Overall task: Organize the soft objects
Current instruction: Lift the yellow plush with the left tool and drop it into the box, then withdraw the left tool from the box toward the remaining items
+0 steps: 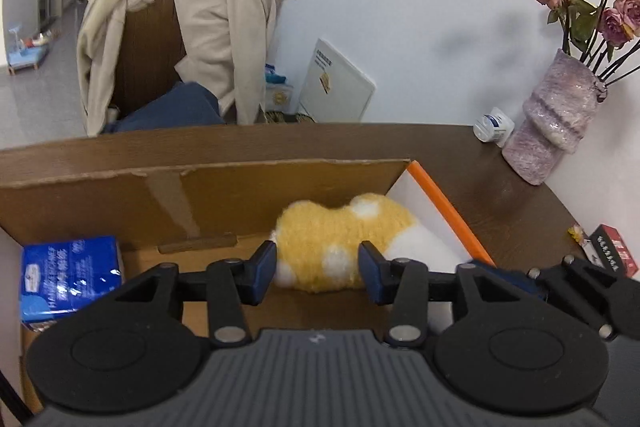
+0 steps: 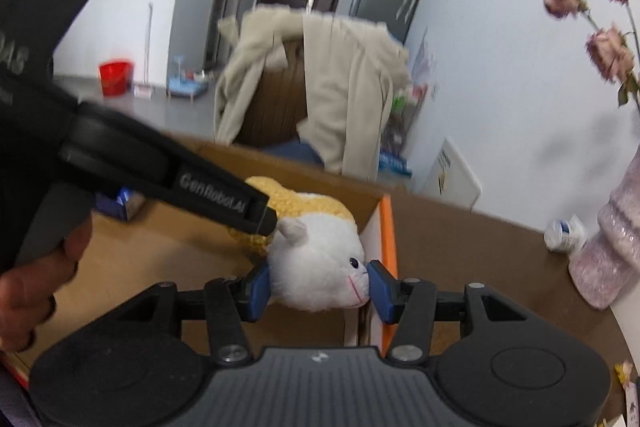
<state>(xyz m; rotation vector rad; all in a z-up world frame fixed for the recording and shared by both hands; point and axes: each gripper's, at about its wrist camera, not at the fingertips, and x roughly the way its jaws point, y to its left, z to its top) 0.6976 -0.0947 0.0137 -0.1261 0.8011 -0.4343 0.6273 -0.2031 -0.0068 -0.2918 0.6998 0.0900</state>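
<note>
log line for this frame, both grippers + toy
left gripper: shut on plush toy body | right gripper: shut on toy head | toy: over cardboard box | tissue pack: inside box

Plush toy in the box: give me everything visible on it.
The plush toy is fluffy, with a yellow body with white spots, white head, small ear, dark eye and pink stitched mouth. It lies lengthwise in the cardboard box, near the orange-edged wall. The left gripper clamps its body; the right gripper clamps its head.

left gripper [image 1: 318, 273] fingers flank plush toy [image 1: 340, 247] | cardboard box [image 1: 200, 195] | tissue pack [image 1: 72, 277]
</note>
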